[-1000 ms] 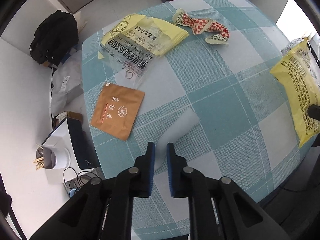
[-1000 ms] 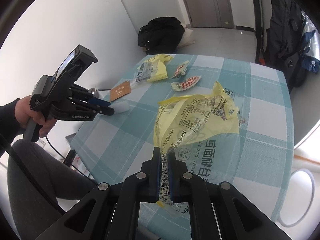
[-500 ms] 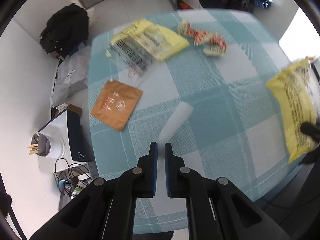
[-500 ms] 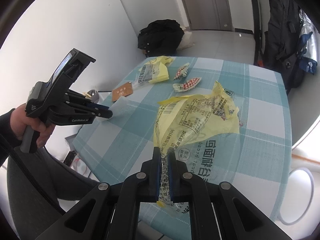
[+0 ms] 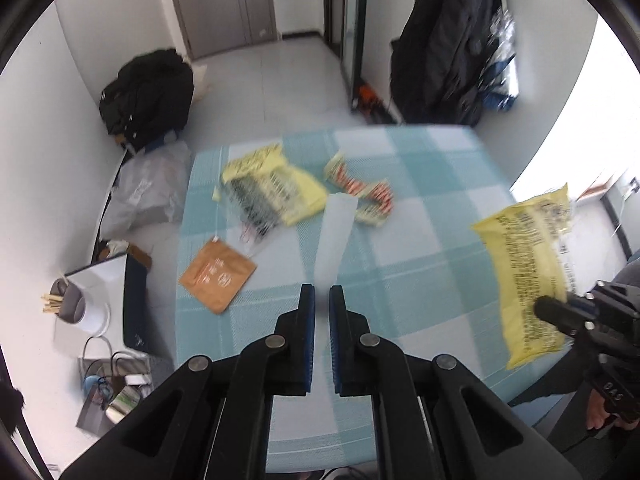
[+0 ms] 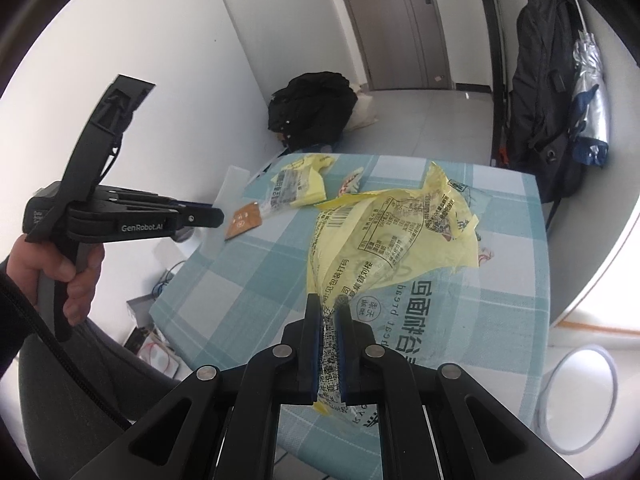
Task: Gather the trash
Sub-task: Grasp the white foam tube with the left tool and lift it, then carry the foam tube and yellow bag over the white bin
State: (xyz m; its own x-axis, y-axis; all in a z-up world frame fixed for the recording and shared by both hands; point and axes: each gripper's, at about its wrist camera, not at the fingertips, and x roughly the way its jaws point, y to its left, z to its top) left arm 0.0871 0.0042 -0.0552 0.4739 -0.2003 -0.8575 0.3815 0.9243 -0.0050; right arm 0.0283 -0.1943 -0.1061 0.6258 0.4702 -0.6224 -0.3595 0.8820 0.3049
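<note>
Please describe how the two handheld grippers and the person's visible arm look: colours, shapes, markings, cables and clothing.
Both grippers are black, with angular linkage arms, round silver pivot pins and flat blue pads on the fingers. The left gripper has a pistol-style handle, white "GenRobot.AI" lettering on its side and a tall black mount on top. A black cable runs along the dark sleeve.

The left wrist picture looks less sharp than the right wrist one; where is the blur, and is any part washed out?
Left wrist view: motion blur smears the yellow wrapper and red-white wrapper on the table; the window at right is blown out. Right wrist view: sharp; print on the held yellow bag reads clearly; bright glare at right edge.
</note>
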